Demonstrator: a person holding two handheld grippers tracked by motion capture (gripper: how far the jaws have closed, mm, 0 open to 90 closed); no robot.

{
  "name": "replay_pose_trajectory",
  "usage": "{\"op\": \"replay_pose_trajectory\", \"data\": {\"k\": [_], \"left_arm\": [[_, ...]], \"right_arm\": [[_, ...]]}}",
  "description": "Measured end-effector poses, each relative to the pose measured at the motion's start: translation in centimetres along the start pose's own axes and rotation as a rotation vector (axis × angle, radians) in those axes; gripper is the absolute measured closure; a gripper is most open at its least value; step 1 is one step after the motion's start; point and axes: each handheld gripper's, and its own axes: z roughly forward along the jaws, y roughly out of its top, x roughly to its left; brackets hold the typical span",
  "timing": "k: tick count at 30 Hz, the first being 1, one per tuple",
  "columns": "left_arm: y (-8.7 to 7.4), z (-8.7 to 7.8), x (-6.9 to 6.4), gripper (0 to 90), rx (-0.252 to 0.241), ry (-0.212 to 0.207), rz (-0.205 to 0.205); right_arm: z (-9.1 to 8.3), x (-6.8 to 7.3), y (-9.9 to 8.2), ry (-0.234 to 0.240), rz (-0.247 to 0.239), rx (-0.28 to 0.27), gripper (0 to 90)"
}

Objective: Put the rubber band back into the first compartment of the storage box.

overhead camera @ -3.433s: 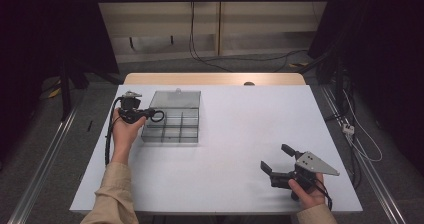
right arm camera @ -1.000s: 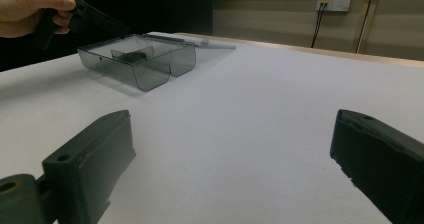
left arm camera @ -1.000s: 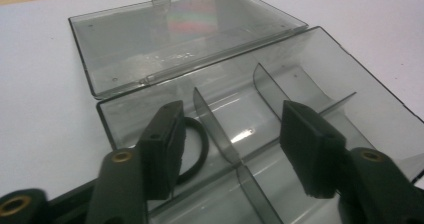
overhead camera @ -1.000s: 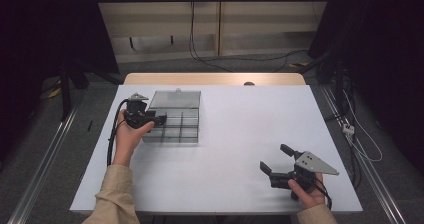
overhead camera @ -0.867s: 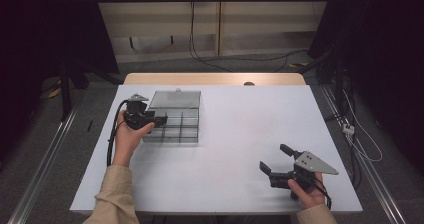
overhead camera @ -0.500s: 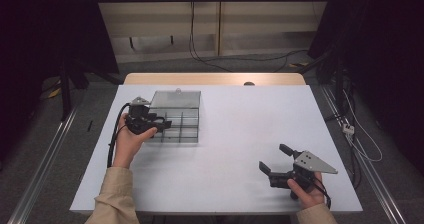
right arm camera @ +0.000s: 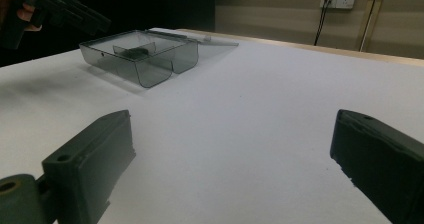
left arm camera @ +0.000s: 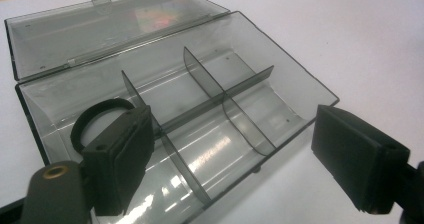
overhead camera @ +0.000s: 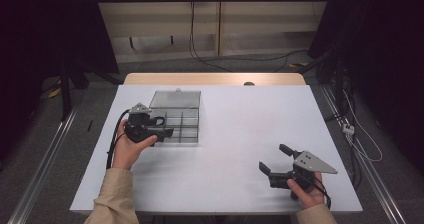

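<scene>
The left gripper [overhead camera: 161, 126], jaws spread and empty, hovers over the open compartment box [overhead camera: 181, 118] left of centre in the high view, while the right gripper [overhead camera: 274, 160], also spread and empty, sits well apart at lower right.

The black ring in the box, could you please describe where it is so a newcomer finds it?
On the white table stands a clear, open box with dividers. The black ring lies in its end compartment, beside a jaw of the left gripper; the other compartments look empty.

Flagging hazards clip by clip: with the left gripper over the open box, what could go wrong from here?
1. The left gripper, jaws open, hangs at the clear smoky plastic divider box; catching a wall could slide it.
2. The black ring sits behind one jaw, so it could be knocked aside.
</scene>
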Motion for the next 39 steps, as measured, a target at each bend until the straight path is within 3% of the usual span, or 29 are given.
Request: {"op": "replay_pose_trajectory", "data": {"k": [5, 21, 39], "left_arm": [[-0.4, -0.1, -0.3, 15.4, -0.018, -0.012, -0.008], [-1.1, -1.0, -2.1, 12.9, -0.044, -0.033, 0.048], [-2.3, -1.8, -3.4, 11.9, -0.055, -0.052, 0.078]], "right_arm": [[0.0, 0.0, 0.0, 0.002, -0.001, -0.001, 3.2], [0.0, 0.1, 0.0, 0.007, 0.000, -0.002, 3.3], [-0.1, 0.1, 0.0, 0.011, -0.001, -0.003, 3.3]]}}
